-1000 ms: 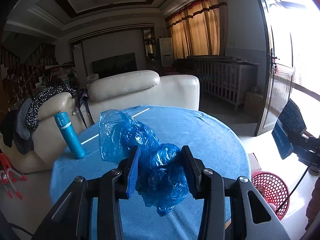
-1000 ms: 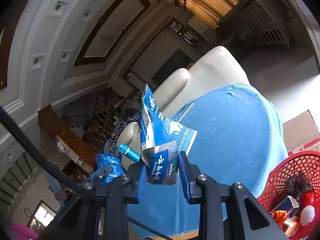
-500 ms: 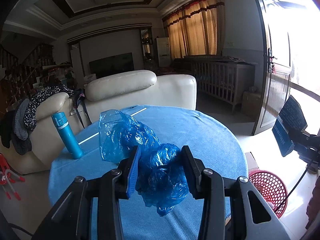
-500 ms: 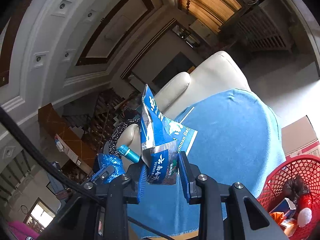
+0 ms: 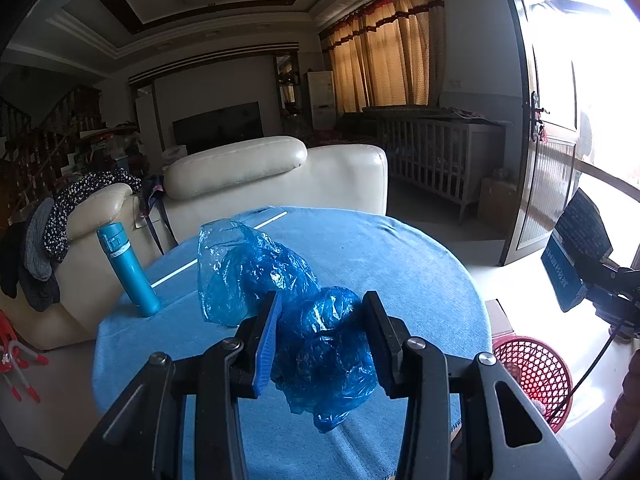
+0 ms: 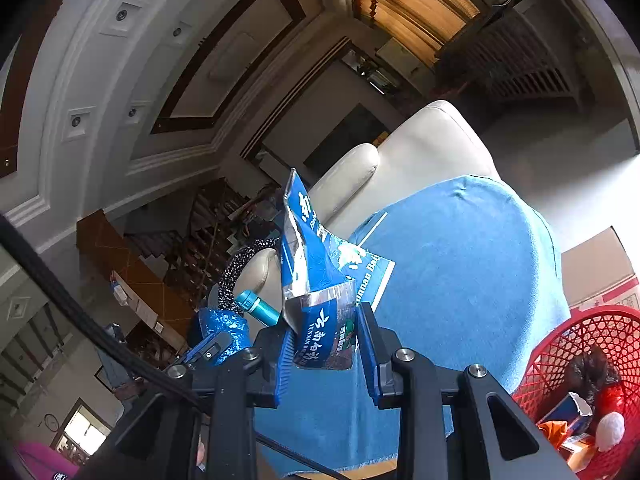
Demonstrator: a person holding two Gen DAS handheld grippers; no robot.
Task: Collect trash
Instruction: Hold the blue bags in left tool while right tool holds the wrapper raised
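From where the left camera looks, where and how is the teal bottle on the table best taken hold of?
Grip the teal bottle around its straight middle body, below the cap, with a hand-held gripper coming level from the near side. It stands nearly upright on the blue tablecloth, apart from the crumpled blue plastic bag, so that side seems free.

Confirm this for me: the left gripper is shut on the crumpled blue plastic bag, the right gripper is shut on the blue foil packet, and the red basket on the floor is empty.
Not quite. The red basket is not empty: the right wrist view shows trash already inside it. The rest holds: the left gripper is shut on the crumpled blue plastic bag, and the right gripper is shut on the blue foil packet.
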